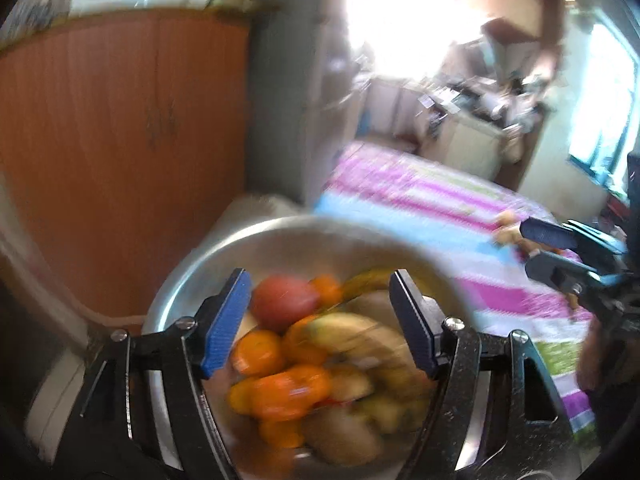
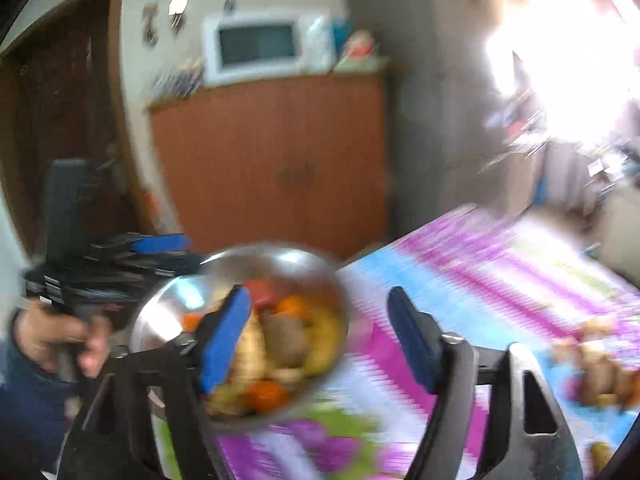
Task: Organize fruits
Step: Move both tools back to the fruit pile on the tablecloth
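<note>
Both wrist views are smeared with motion blur, so I read only coarse shapes. My left gripper has its blue pads spread wide apart with nothing between them, poised above a steel bowl heaped with fruit: a reddish apple, several oranges, bananas and brownish round pieces low in the pile that I cannot identify. Whether the pads touch any fruit, I cannot tell.

From the right wrist view, the same steel bowl sits at the near left edge of a bed covered in a pink, blue and white striped sheet. My right gripper is also spread open and empty, its left pad in front of the bowl, its right pad over the sheet. A small cluster of tan and orange fruit lies loose on the sheet to the right, well apart from the bowl. A hand holds the left gripper's handle beside the bowl. Behind stands an orange-brown cabinet with a white microwave on top.
</note>
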